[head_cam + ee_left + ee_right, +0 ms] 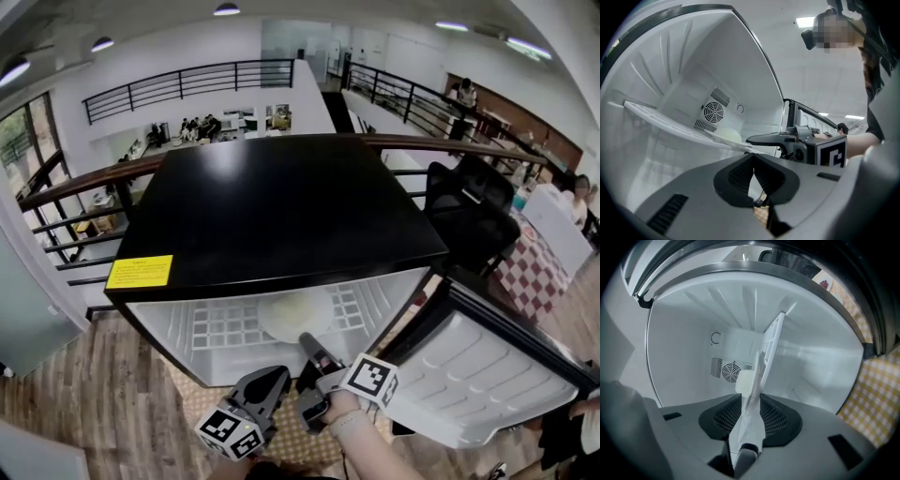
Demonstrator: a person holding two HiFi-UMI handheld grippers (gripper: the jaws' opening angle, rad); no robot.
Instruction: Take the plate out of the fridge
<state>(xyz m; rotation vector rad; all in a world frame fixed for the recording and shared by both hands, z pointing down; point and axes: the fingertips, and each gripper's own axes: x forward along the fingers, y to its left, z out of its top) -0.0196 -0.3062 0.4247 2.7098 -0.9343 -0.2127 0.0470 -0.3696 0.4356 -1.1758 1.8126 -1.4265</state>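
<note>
In front of the fridge [281, 206], just below its open mouth, the left gripper [278, 377] hangs with fingers closed on nothing. Beside it the right gripper [306, 341] reaches into the fridge, rolled on its side, its fingers [723, 417] clamped on the near rim of the plate [292, 314]. The plate lies on the fridge's white shelf [211, 330], toward the front and about midway across. Behind it, on the fridge's back wall, sits a round fan grille [730, 372]. The door [487, 375] stands swung open at the fridge's right
</note>
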